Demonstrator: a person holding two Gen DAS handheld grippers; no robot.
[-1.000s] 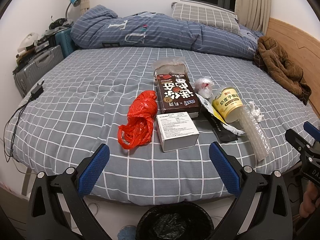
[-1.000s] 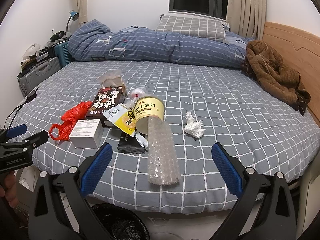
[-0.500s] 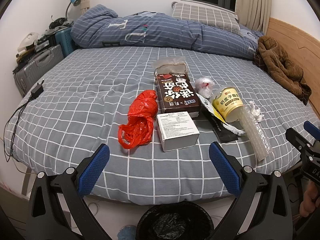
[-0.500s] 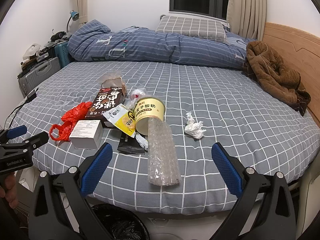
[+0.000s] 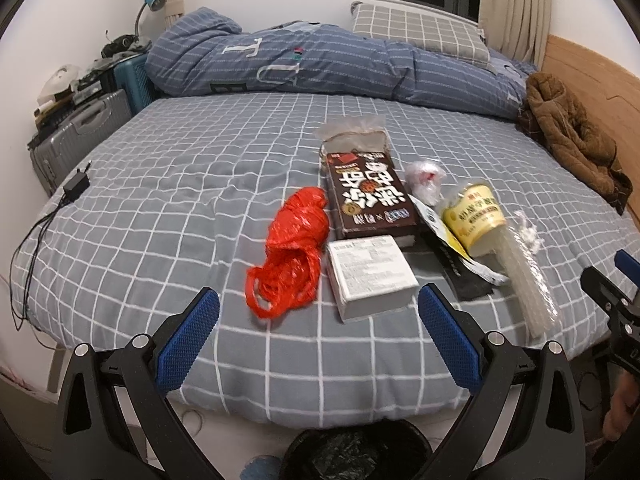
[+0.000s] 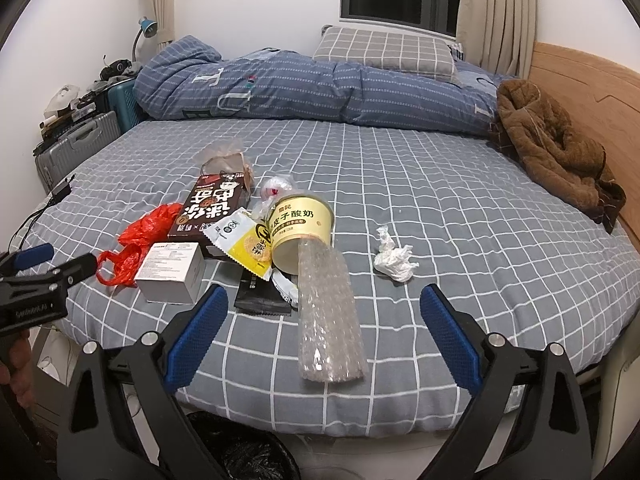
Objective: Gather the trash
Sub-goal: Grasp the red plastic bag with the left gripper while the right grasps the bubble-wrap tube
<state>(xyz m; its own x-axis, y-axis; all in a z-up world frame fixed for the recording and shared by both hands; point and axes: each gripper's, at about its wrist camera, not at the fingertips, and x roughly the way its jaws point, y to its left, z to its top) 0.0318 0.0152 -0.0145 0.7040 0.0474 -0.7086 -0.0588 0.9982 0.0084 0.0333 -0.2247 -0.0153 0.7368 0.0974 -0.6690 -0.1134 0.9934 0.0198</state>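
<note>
Nothing is picked up yet, so your first job is choosing a piece and getting one clean hold. The trash sits in a cluster on the bed (image 5: 160, 208): a red bag (image 5: 294, 248), a white box (image 5: 370, 276) just beside it, a brown box (image 5: 366, 196) behind, a yellow cup (image 6: 300, 228) on its side touching a roll of bubble wrap (image 6: 326, 320), and a crumpled tissue (image 6: 394, 258) lying apart to the right. The bin (image 5: 356, 456) stands on the floor below the bed's edge.

Start with what lies nearest each side. Bring your left hand-held gripper (image 5: 318, 334) down over the red bag and pinch a bunched fold rather than a loose handle, which would likely slip. The bubble wrap is soft, so close across its middle. Take the tissue alone; it is light and should lift easily.

Both tools are released: the left hand-held gripper has its jaws spread wide and touches nothing, and the right hand-held gripper (image 6: 322, 330) is equally wide open, hovering short of the bed, empty.
</note>
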